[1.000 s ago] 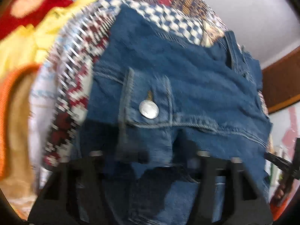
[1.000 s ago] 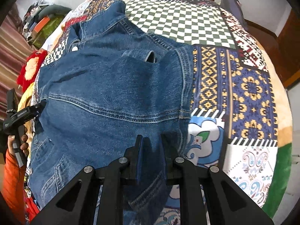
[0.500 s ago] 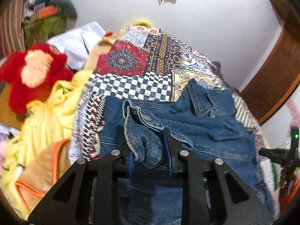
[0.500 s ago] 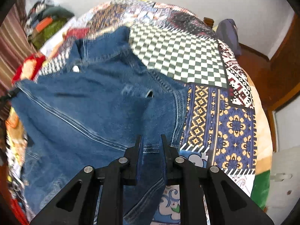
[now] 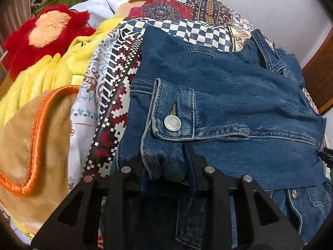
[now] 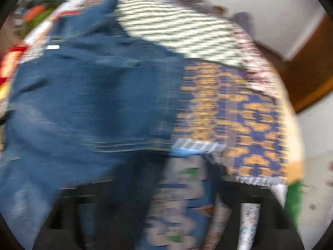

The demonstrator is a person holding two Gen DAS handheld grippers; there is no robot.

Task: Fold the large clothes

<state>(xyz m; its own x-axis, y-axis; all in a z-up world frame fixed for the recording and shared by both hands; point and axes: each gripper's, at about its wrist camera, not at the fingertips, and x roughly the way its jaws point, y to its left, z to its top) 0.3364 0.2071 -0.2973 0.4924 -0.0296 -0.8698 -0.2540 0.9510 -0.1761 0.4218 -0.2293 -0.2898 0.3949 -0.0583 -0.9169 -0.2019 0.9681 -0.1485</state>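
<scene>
Your left gripper is pinching a bunched cuff of the denim jacket, now lying part-folded on the quilt just ahead, while your right gripper is blurring past telling, so at least 1 fold is remaining.

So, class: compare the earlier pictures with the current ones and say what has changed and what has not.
The left gripper stays shut on the cuff of the denim jacket and has carried it forward over the jacket. The right gripper's view, sharp before, is now heavily blurred, so its grip cannot be judged. The jacket still lies on the patchwork bedspread.
</scene>
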